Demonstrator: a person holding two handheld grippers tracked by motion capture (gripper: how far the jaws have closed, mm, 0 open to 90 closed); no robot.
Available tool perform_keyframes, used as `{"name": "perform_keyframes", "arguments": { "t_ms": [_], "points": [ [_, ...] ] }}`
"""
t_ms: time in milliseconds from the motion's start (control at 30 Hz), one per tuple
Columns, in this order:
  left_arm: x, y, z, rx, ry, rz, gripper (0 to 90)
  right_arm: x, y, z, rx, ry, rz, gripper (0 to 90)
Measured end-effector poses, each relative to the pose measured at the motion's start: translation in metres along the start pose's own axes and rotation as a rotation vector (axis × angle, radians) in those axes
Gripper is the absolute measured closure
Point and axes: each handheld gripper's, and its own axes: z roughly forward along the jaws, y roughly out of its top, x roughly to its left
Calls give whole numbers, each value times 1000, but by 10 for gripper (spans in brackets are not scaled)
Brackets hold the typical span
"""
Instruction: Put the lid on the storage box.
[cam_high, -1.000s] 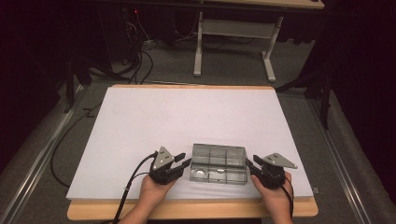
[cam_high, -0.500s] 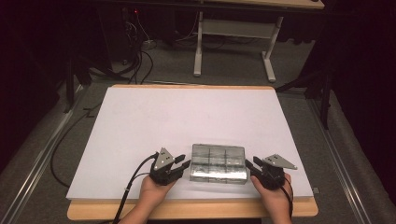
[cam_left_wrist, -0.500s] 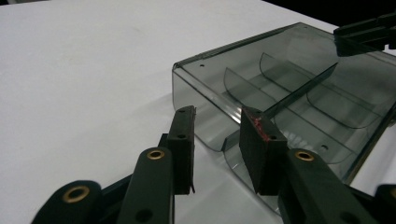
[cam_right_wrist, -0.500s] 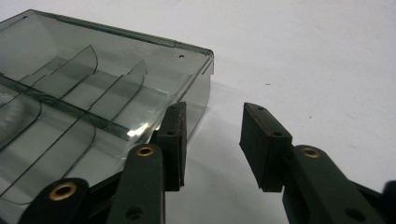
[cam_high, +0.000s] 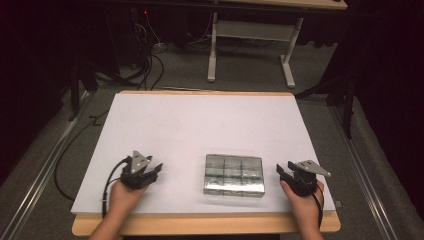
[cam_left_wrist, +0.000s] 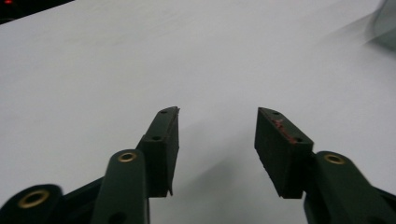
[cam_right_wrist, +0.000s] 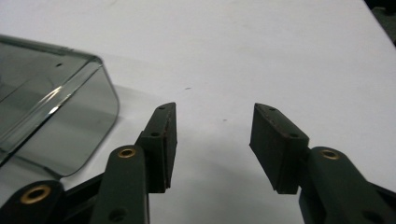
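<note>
Both grips on the compartment box (cam_high: 234, 175) now let go: left gripper (cam_high: 141, 170) drawn off well to the left, right gripper (cam_high: 295, 176) backed off just to the right, jaws of each just opened wide with nothing between them. Lid down since a second ago, box flat near the white board's (cam_high: 200, 125) near edge (closing step likely finished). In the right gripper view, smoky plastic corner (cam_right_wrist: 51, 107) close at left; in the left gripper view, merely a blur (cam_left_wrist: 385, 25) far right.
</note>
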Motion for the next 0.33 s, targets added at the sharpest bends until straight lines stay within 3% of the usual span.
{"name": "perform_keyframes", "arguments": {
  "t_ms": [33,67,100,133,167,200,267,333],
  "points": [
    [7,-6,-4,9,27,3,465,-1,0,-1,-7,-2,-5,511],
    [15,-12,-6,7,28,-26,451,0,-1,-1,-10,2,-12,511],
    [22,-20,-8,-5,14,-80,438,1,-2,-1,-10,4,-20,511],
    [30,-23,-9,-21,-12,-160,424,1,-2,0,-13,1,-25,511],
    [35,-25,-13,-54,-41,-212,378,1,-3,-1,-17,-2,-22,512],
    [38,-27,-16,-87,-58,-242,387,1,-4,-1,-26,-7,-14,511],
    [41,-29,-16,-79,-78,-274,388,-1,-4,-2,-31,-8,-1,511],
    [39,-29,-16,-76,-76,-258,368,-1,-4,-2,-31,-11,4,511]
  ]
}}
